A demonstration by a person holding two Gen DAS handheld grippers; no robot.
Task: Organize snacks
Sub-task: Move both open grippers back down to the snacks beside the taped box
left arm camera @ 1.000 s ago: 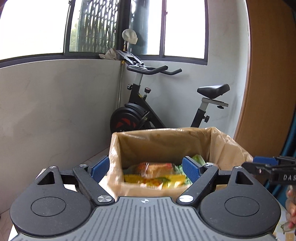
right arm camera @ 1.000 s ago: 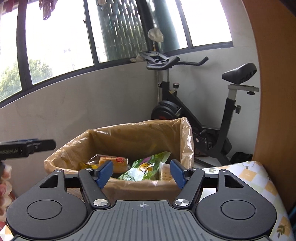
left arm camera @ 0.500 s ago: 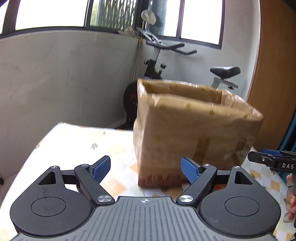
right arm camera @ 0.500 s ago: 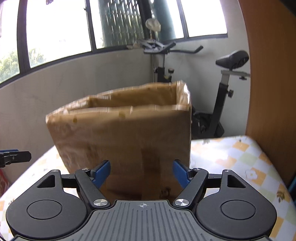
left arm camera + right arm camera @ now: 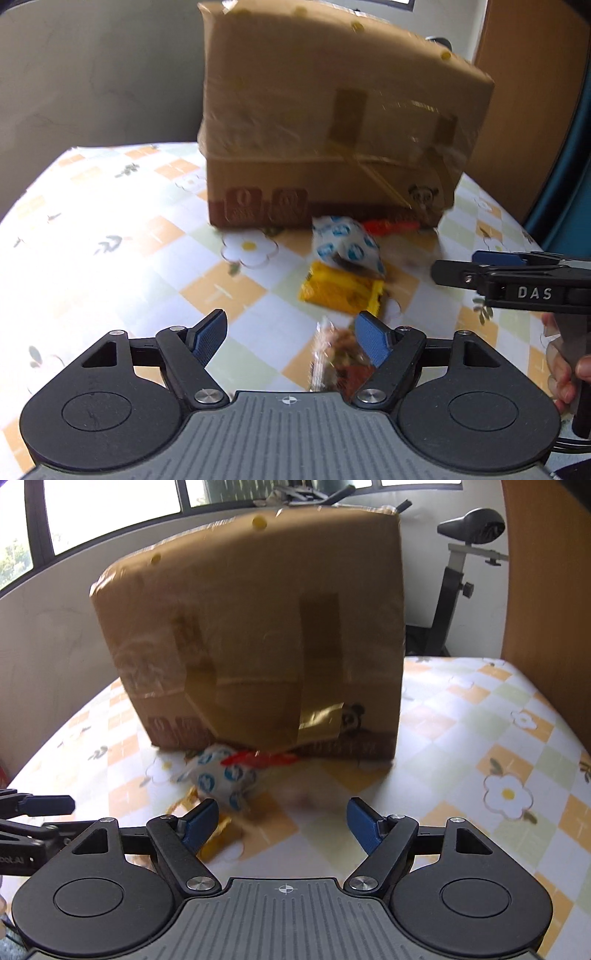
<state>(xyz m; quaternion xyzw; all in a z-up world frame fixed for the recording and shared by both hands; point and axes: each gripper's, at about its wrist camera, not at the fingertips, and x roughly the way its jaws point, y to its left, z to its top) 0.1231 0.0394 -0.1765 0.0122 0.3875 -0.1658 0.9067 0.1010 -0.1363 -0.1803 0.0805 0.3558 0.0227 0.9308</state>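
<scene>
A taped cardboard box (image 5: 332, 122) stands on the checked worktop (image 5: 110, 229), with a white-and-blue packet (image 5: 345, 249), a yellow packet (image 5: 341, 290) and a red wrapper (image 5: 389, 226) just before it, while the left gripper (image 5: 291, 332) and right gripper (image 5: 282, 821) hover nearer, jaws apart, empty.

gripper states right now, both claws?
Left claw: open, holding nothing; a snack packet lies below it.
Right claw: open, holding nothing.
</scene>
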